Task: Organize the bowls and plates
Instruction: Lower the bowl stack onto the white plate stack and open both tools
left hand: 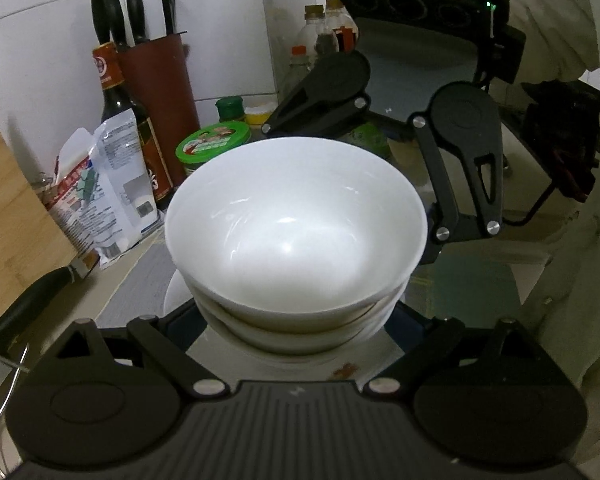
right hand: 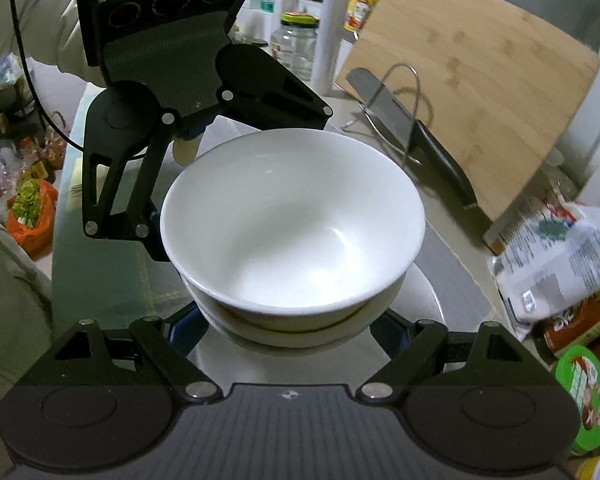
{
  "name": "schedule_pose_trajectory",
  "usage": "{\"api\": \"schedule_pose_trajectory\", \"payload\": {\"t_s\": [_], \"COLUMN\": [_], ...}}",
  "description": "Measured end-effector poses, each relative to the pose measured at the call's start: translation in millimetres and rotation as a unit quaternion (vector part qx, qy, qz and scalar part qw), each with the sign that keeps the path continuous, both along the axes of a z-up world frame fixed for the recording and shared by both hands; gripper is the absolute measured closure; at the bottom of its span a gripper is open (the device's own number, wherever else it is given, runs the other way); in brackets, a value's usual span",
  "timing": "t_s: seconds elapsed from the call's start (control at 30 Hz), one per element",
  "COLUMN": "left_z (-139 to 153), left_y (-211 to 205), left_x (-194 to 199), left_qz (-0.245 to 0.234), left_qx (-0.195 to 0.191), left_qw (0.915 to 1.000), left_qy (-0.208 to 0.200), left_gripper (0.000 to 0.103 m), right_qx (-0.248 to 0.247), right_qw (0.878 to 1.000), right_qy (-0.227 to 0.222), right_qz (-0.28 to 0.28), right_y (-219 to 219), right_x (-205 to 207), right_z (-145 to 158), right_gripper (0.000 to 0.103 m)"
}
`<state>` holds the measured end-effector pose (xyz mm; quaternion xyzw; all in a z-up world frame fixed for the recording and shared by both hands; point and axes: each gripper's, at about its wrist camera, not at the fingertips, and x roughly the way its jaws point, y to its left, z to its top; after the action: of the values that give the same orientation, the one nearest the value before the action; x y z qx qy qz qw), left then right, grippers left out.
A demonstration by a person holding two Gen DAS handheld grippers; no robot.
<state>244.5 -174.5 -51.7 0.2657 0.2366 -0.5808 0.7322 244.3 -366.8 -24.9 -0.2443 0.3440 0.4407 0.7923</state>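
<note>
So here's my view right now — two glossy white bowls, round and deep, nested one in the other: the top bowl [left hand: 296, 224] sits slightly tilted inside the lower bowl [left hand: 300, 330], and both rest on a flat white plate [right hand: 424, 300] with a smooth glazed rim. The plate lies on a grey ribbed mat [left hand: 140, 284] on the table [left hand: 112, 280].

My left claw [left hand: 296, 320] is spread wide, its matte black linkage arms reaching either side of the lower bowl; I can't tell if the fingertips actually touch it, the bowls hide them. Same deal with my right claw [right hand: 296, 320] — jaws wide apart around the stack from the opposite side, contact hidden.

Around it: a pale bamboo cutting board [right hand: 480, 92] leaning upright, with a steel-bladed knife [right hand: 412, 132] with a black handle propped in a thin wire rack just in front of it. In the left view there's a dark red cylindrical knife block [left hand: 160, 108] with four black handles sticking out, a dark glass sauce bottle [left hand: 120, 108] beside it, a crinkled plastic packet [left hand: 108, 184] and a jar with a green lid [left hand: 212, 142].
</note>
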Motion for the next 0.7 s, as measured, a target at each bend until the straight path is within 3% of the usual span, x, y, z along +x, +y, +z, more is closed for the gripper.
{"api": "schedule_pose_trajectory", "payload": {"t_s": [0.7], "left_z": [-16], "left_y": [-23], "left_x": [27], "left_qz": [-0.016], "left_qx": [0.011], "left_qw": [0.9993], "left_qy": [0.032], "left_gripper": [0.009], "right_qx": [-0.005], "right_qw": [0.999], "right_qy": [0.037], "right_qz": [-0.018], "right_y": [-21], "right_x": [20], "right_z": [-19], "right_gripper": [0.013]}}
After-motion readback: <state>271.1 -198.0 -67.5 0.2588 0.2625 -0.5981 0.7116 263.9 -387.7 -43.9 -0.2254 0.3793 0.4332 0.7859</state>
